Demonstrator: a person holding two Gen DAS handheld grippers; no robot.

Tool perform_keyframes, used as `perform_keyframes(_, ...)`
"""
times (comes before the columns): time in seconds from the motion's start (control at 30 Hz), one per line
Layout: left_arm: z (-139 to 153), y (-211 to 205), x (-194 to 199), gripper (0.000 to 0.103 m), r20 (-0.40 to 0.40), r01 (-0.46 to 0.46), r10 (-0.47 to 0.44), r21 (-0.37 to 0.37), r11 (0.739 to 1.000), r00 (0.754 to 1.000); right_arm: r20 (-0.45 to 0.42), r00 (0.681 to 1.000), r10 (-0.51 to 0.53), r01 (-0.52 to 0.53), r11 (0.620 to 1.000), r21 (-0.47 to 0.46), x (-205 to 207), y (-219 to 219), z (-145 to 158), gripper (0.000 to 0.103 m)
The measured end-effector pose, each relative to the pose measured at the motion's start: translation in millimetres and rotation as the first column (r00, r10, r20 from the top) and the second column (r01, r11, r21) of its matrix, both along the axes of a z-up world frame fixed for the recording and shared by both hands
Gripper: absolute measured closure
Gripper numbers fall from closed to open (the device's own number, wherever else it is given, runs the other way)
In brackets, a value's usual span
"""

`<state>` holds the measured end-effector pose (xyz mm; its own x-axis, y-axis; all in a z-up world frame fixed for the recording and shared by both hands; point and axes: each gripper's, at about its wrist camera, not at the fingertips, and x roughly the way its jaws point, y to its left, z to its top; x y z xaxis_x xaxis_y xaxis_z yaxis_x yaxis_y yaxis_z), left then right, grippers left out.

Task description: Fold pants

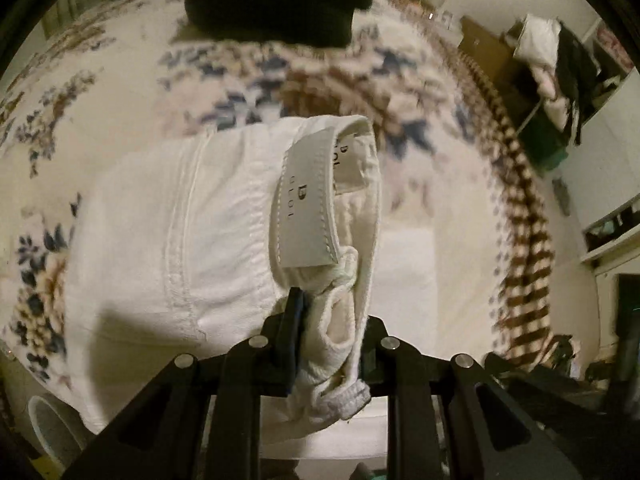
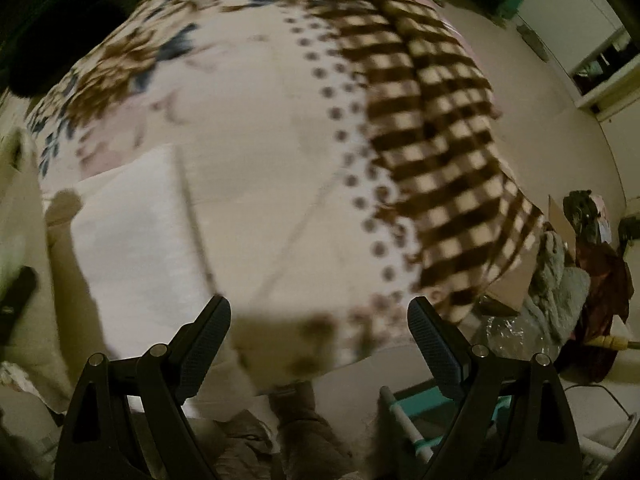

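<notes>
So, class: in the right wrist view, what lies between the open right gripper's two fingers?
Only the bedspread, shadowed there, shows between the right gripper fingers; it holds nothing. The white pants lie to the left in that view.

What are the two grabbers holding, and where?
The left gripper pinches the white pants at the waistband, near the brand label. The right gripper is open, holding nothing.

Pants (image 1: 160, 248): white woven cloth, matt, raised double-stitched seams; waistband label (image 1: 306, 196) smooth, off-white, slightly sheened, stitched edge. Drawstring (image 1: 344, 396): white braided cord. Blanket (image 2: 260, 140): soft cloth, matt, printed florals, dots, brown check border. Left gripper (image 1: 326, 332) and right gripper (image 2: 320, 344): matt black plastic; finger pads (image 2: 204, 344) finely ribbed, rubbery; pivot pins (image 1: 390, 343) bright metal.
</notes>
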<state>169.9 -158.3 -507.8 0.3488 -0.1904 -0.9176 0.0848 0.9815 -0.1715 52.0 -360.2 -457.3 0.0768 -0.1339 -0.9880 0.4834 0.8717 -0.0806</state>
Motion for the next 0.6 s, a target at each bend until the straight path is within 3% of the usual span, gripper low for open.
perform_keyframes(0.07,1.4,-2.5,1.8,0.083,-0.039,-0.003,0.004,0.021,1.000,0.999,0.010,1.000,-0.005,0.004,1.000,0.022,-2.6,-9.7,-1.3,0.011)
perform_keyframes(0.13,5.3,-2.6,-0.2,0.066,-0.073,0.004,-0.003,0.016,1.000,0.997,0.028,1.000,0.001,-0.002,0.999,0.049,-2.9,-16.5,-0.8,0.011)
perform_keyframes(0.2,18.2,2.8,-1.2,0.063,-0.098,0.002,-0.002,0.006,1.000,0.995,0.051,0.999,0.018,-0.022,0.996,0.082,-0.2,-19.0,1.2,0.011)
perform_keyframes(0.27,43.2,11.9,-3.7,0.040,-0.070,-0.023,0.024,0.016,1.000,0.997,0.084,0.996,0.043,-0.053,0.990,0.129,6.5,-16.8,6.7,0.011)
perform_keyframes(0.3,53.5,18.8,-3.3,0.020,-0.062,-0.035,0.036,0.013,0.999,0.997,0.099,0.994,0.052,-0.068,0.984,0.162,10.5,-14.5,9.1,0.011)
perform_keyframes(0.33,63.9,27.3,-2.9,0.015,-0.048,-0.052,0.052,0.013,0.999,0.998,0.117,0.991,0.064,-0.087,0.975,0.203,15.6,-10.6,12.0,0.011)
perform_keyframes(0.43,76.3,60.3,3.6,0.015,-0.030,-0.109,0.111,0.075,0.991,0.993,0.171,0.979,0.112,-0.160,0.941,0.299,36.8,10.7,21.0,0.011)
perform_keyframes(0.6,47.0,109.2,15.2,0.015,-0.063,-0.161,0.179,0.222,0.962,0.982,0.223,0.959,0.175,-0.261,0.852,0.454,79.5,57.0,6.6,0.011)
